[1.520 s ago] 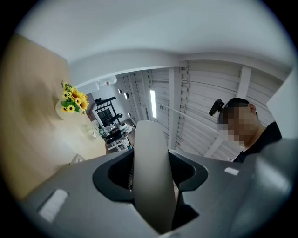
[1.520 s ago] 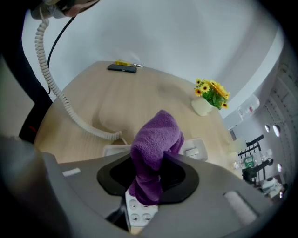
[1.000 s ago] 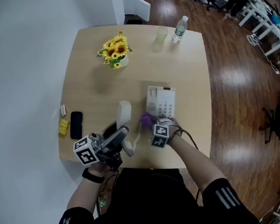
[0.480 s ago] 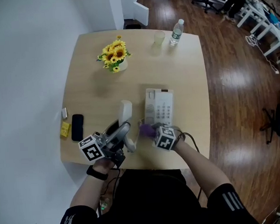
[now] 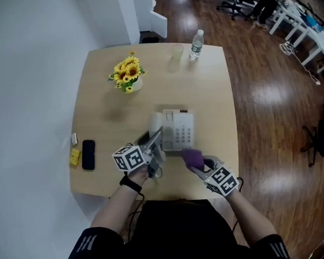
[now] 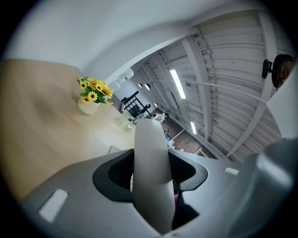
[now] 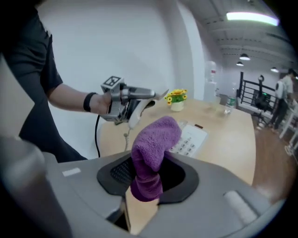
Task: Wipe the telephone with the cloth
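Observation:
A white telephone base (image 5: 178,130) with a keypad lies mid-table, seen past the cloth in the right gripper view as the base (image 7: 190,137). Its white handset (image 6: 151,172) is held off the base, my left gripper (image 5: 153,140) shut on it at the base's left edge; the handset (image 5: 154,128) shows in the head view and the curly cord hangs below. My right gripper (image 5: 196,163) is shut on a purple cloth (image 5: 192,157), lifted clear of the phone at the table's near edge. The cloth (image 7: 152,155) sticks up between the jaws.
Sunflowers in a white pot (image 5: 126,74), a clear cup (image 5: 175,54) and a water bottle (image 5: 195,44) stand at the table's far side. A black phone (image 5: 87,154) and a yellow item (image 5: 75,155) lie at the left edge. Wooden floor lies to the right.
My left gripper has carried the handset right and forward, up to the base's left side. My right gripper with the cloth has pulled back off the phone toward the near table edge.

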Available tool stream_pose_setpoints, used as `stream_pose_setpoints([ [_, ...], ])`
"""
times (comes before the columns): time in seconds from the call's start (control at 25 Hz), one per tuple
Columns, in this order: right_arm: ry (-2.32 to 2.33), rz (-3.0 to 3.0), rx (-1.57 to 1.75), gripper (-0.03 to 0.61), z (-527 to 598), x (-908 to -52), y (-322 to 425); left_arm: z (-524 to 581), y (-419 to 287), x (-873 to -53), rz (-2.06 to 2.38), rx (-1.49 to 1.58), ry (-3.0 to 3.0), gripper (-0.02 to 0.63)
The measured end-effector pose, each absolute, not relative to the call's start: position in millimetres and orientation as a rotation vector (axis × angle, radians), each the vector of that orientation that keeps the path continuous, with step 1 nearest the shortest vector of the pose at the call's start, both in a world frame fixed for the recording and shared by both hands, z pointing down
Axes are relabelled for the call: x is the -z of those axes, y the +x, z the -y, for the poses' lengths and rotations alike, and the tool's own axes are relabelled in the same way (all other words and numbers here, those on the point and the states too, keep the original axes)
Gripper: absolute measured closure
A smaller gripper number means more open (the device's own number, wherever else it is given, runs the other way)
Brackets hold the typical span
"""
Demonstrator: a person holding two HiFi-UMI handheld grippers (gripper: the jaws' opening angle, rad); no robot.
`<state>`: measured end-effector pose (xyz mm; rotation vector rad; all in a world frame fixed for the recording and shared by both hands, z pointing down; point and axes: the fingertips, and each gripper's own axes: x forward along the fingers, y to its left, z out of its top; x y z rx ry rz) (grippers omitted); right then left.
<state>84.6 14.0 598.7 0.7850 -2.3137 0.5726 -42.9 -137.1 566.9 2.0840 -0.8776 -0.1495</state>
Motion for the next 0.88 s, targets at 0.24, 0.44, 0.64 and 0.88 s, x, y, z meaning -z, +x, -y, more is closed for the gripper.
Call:
stream_pose_setpoints([
  [0.24, 0.983, 2.36, -0.646, 0.446, -18, -569, 122, 159, -20, -642, 1.085, -0.198, 2.066, 0.4],
  [0.44, 1.037, 2.375, -0.684, 0.446, -19, -559, 135, 169, -8, -674, 1.175, -0.362, 2.024, 0.4],
  [0.64, 1.045, 2.384, -0.699, 0.446, -19, -556, 137, 179, 7, -690, 1.226, -0.48, 1.988, 0.4],
  [0.88, 1.037, 2.386, -0.739, 0.446, -27, -559, 138, 183, 15, -708, 1.265, -0.579, 1.937, 0.399],
])
